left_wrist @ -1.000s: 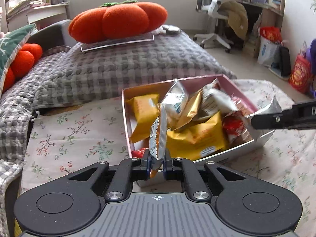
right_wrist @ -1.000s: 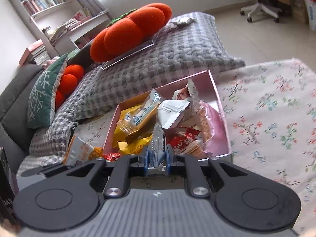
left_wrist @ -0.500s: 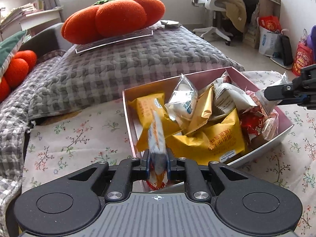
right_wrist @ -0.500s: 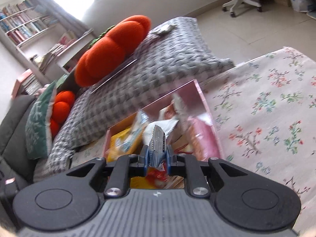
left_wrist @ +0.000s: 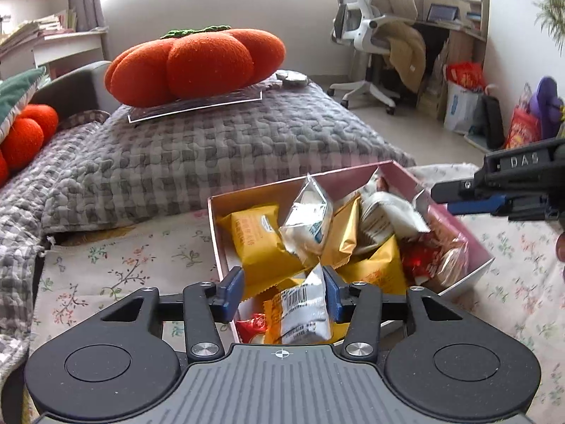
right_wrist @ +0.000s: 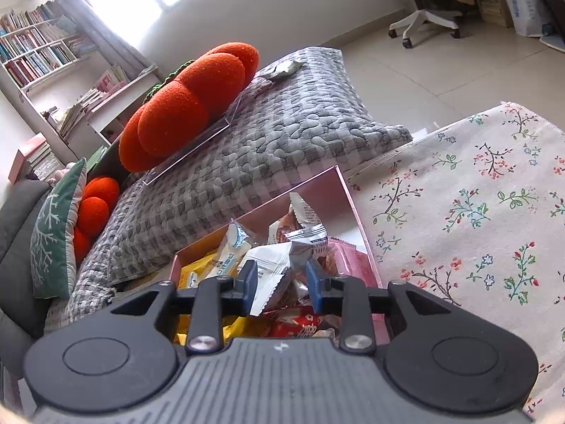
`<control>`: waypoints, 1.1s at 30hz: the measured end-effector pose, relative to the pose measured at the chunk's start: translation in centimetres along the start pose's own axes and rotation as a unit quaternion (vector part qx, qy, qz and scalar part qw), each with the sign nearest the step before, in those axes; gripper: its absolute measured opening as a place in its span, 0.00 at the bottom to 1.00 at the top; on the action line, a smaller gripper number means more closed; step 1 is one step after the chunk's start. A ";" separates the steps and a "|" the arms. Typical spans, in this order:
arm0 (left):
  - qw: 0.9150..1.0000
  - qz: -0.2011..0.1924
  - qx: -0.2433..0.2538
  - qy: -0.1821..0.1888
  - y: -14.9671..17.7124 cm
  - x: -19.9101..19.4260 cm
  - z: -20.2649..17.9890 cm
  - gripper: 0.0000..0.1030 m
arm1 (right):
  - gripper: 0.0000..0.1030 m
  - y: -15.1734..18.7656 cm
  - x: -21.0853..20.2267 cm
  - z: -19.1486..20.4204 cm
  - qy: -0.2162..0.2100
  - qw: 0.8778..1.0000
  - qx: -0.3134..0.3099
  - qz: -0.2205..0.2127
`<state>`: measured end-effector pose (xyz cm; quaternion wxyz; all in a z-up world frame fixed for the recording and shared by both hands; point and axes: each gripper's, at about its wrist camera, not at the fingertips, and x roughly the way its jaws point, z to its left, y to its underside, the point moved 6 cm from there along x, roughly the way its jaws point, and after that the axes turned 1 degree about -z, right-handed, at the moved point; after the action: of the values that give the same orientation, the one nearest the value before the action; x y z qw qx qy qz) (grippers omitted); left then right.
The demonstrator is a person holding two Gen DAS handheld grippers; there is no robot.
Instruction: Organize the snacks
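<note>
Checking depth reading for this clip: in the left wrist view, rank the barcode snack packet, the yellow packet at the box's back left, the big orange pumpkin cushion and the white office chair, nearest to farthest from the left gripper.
1. Barcode snack packet, between the left gripper fingers.
2. Yellow packet, back left of the pink box.
3. Pumpkin cushion, on the grey quilt behind.
4. Office chair, far right at the desk.

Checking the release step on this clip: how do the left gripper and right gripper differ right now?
The left gripper is over the near end of the pink box, a white barcoded packet lying between its fingers; the right gripper is over the box's right side, above a silver packet. The left is spread wider than the right. Both are open, gripping nothing.
</note>
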<state>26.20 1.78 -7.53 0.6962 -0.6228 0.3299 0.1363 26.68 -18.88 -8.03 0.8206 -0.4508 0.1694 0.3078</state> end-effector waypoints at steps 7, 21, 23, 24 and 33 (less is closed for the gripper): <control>0.994 -0.013 -0.084 0.064 -0.4 -0.9 0.9 0.50 | 0.32 -0.7 -1.7 0.4 -0.011 1.000 0.014 -0.002; 0.982 0.048 -0.137 0.120 2.2 -0.1 -0.3 0.47 | 0.36 0.2 -2.8 1.4 -0.027 0.999 -0.004 0.037; 0.981 0.041 -0.150 0.120 1.9 0.8 0.1 0.47 | 0.36 0.4 -3.0 1.4 -0.030 0.999 0.004 0.042; 0.979 0.037 -0.158 0.120 1.7 1.3 0.4 0.48 | 0.36 0.4 -3.2 1.4 -0.030 0.999 0.006 0.043; 0.983 0.029 -0.149 0.107 1.4 0.5 0.0 0.65 | 0.44 1.3 -5.8 1.6 -0.022 0.999 -0.008 0.033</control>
<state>25.74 1.88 -8.89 0.5526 -0.7205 0.3961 0.1366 21.46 -19.02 -4.79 0.8098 -0.4450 0.1634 0.3456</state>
